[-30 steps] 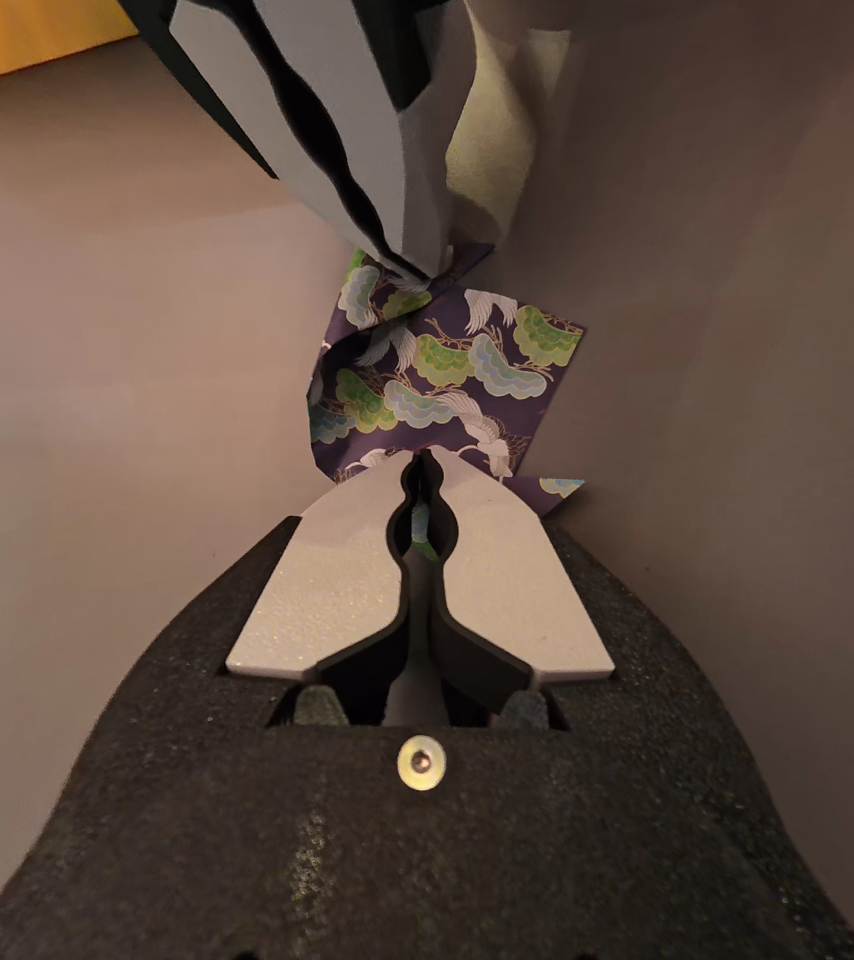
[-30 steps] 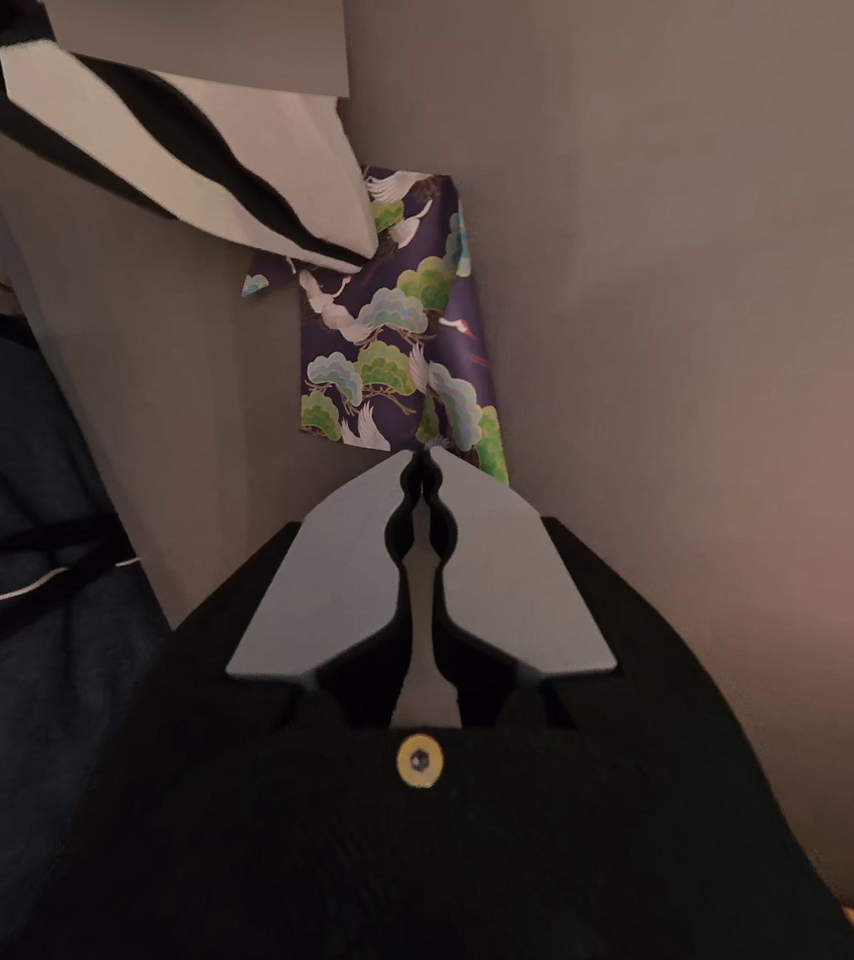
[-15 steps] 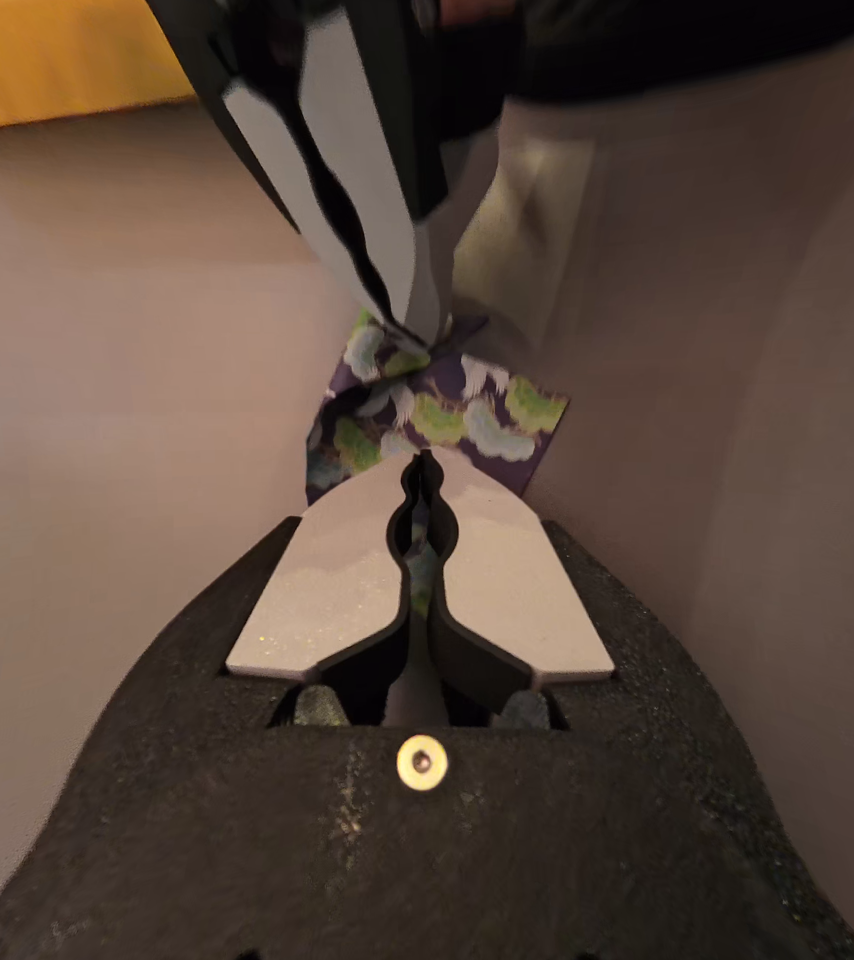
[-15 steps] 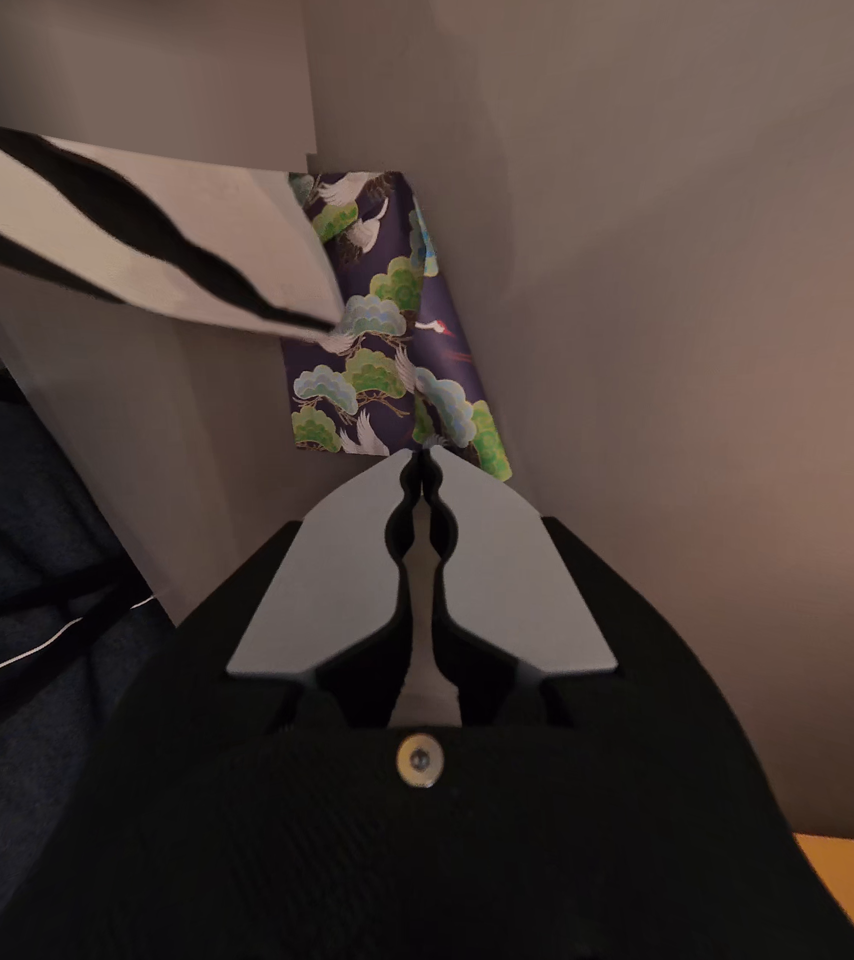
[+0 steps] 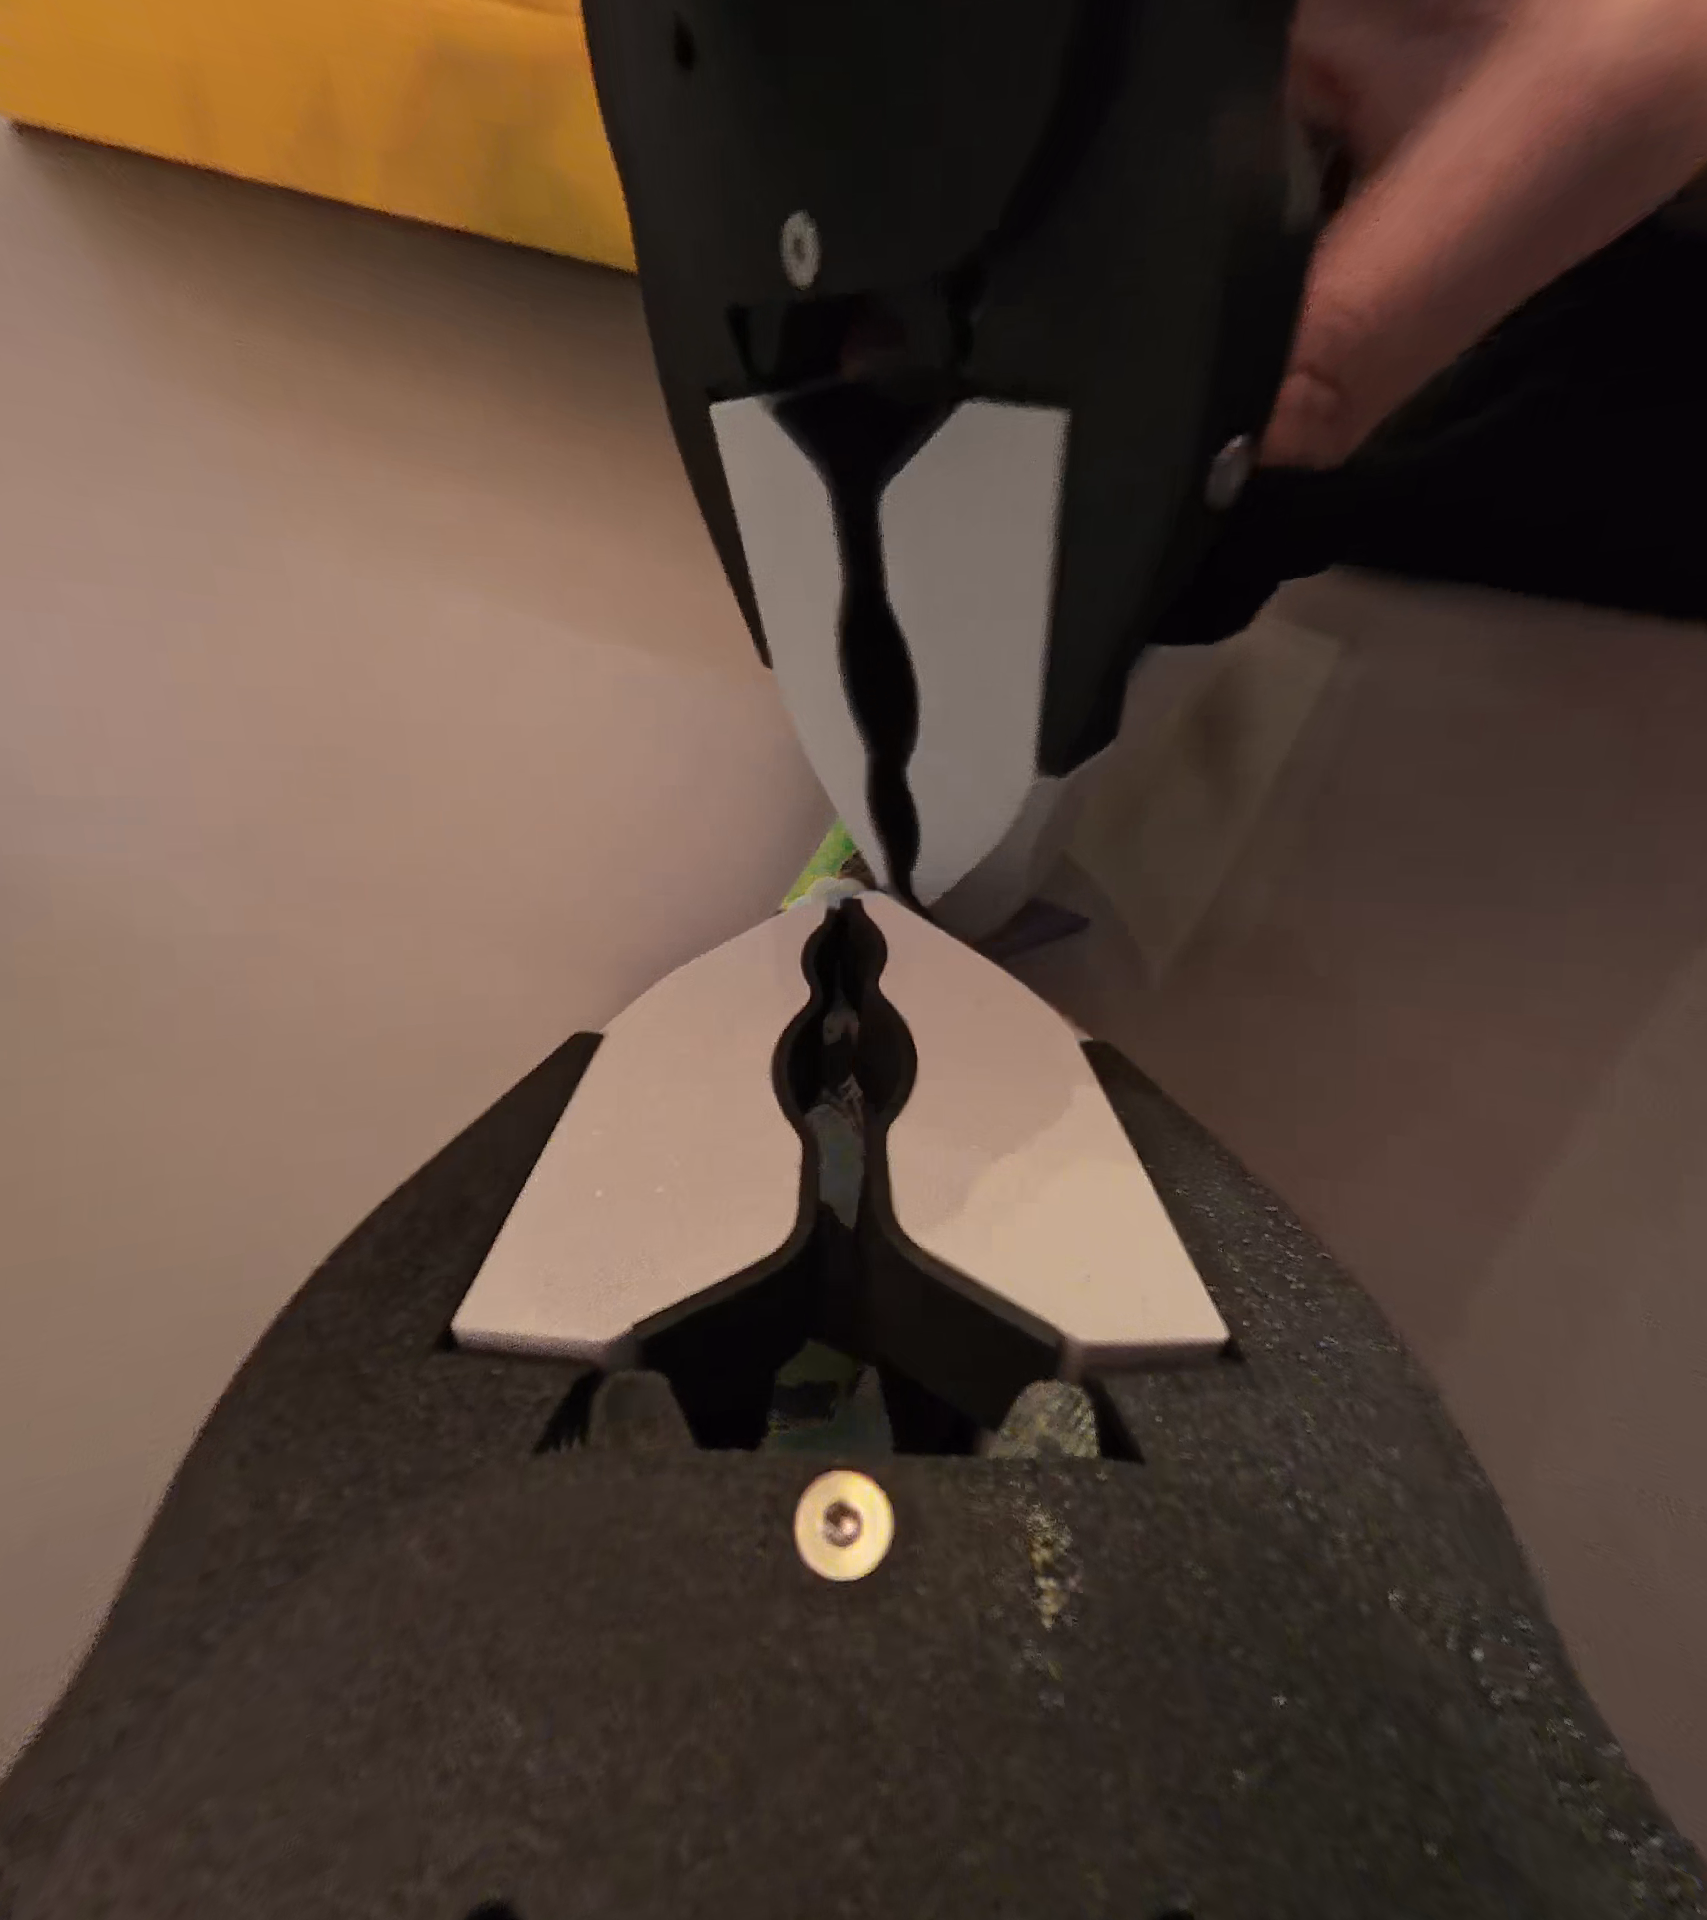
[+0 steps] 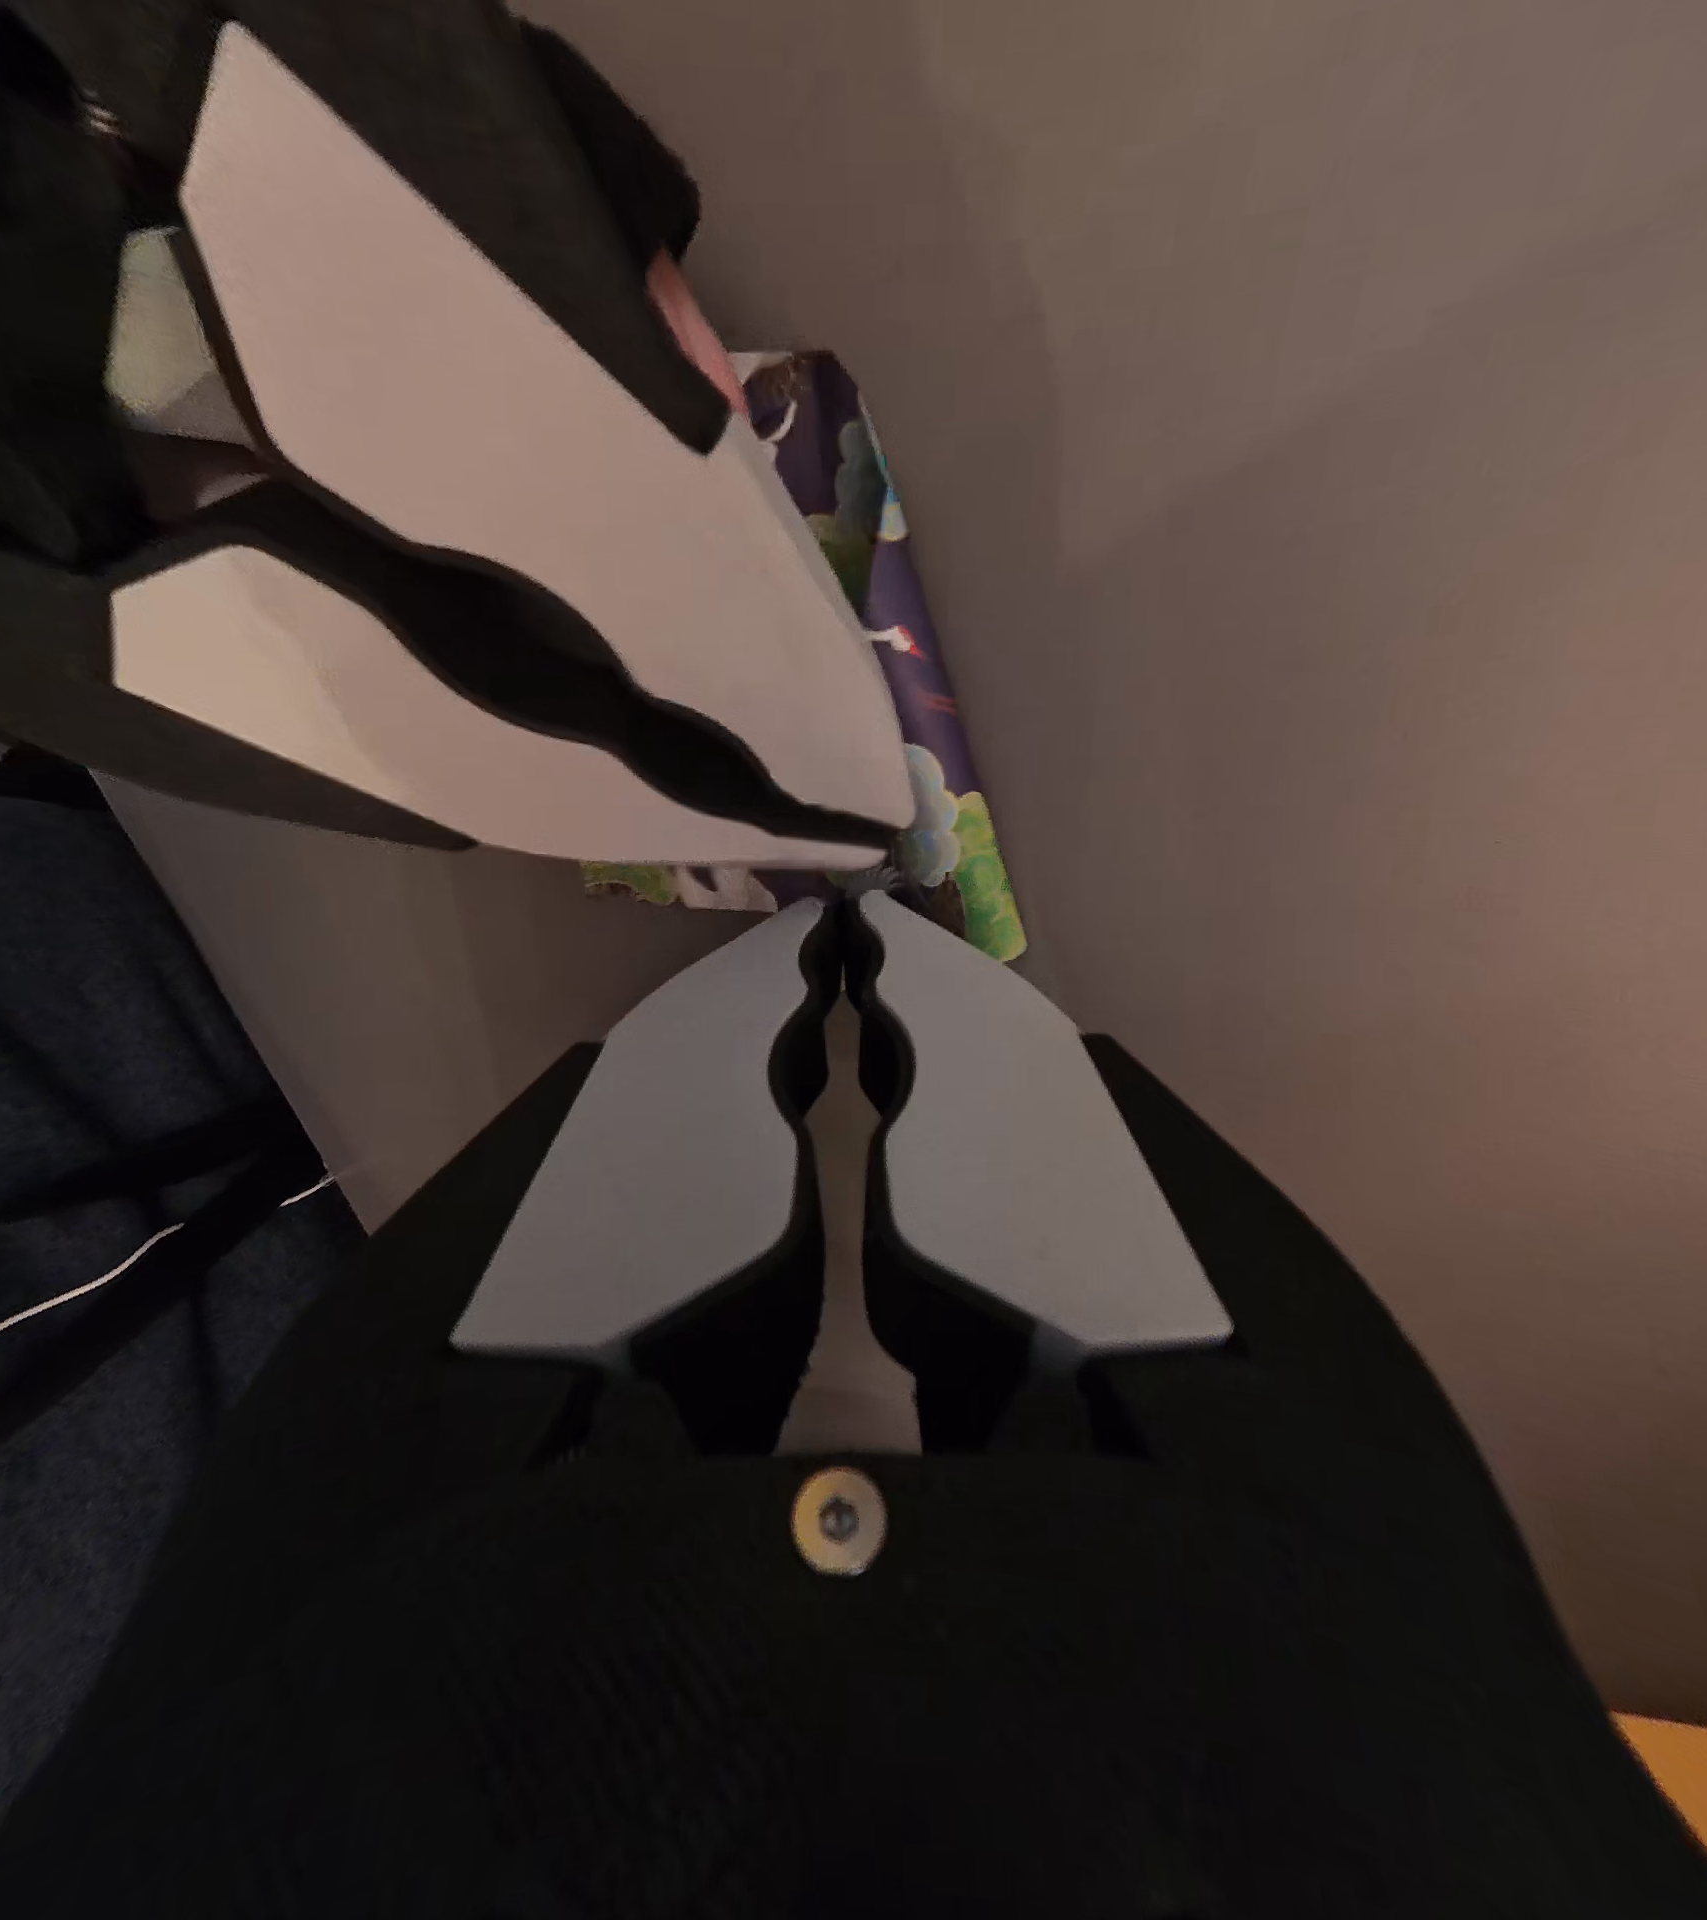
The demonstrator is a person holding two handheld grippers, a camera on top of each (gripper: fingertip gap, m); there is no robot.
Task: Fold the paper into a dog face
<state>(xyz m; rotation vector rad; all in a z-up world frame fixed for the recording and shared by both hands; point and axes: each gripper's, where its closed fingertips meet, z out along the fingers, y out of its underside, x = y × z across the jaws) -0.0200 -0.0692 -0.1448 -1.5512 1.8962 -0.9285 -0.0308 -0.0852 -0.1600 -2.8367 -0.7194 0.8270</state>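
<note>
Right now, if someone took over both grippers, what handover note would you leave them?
Left gripper: shut on the patterned paper, which shows between its fingers.
Right gripper: shut, pinching the paper's near edge.
Both tips nearly meet over the grey table.
Done: the paper looks folded over, mostly hidden.
Left: no dog-face shape is visible; the remaining folds cannot be judged.

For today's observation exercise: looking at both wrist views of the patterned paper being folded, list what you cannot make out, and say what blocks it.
- Paper: its fold shape. In the right wrist view the left gripper covers most of it; in the left wrist view only slivers show past the fingers.
- Right gripper: its tips meet at the paper's edge, but whether they pinch it is hidden.
- Person's hand: cut off by the frame edge and blurred.
</note>
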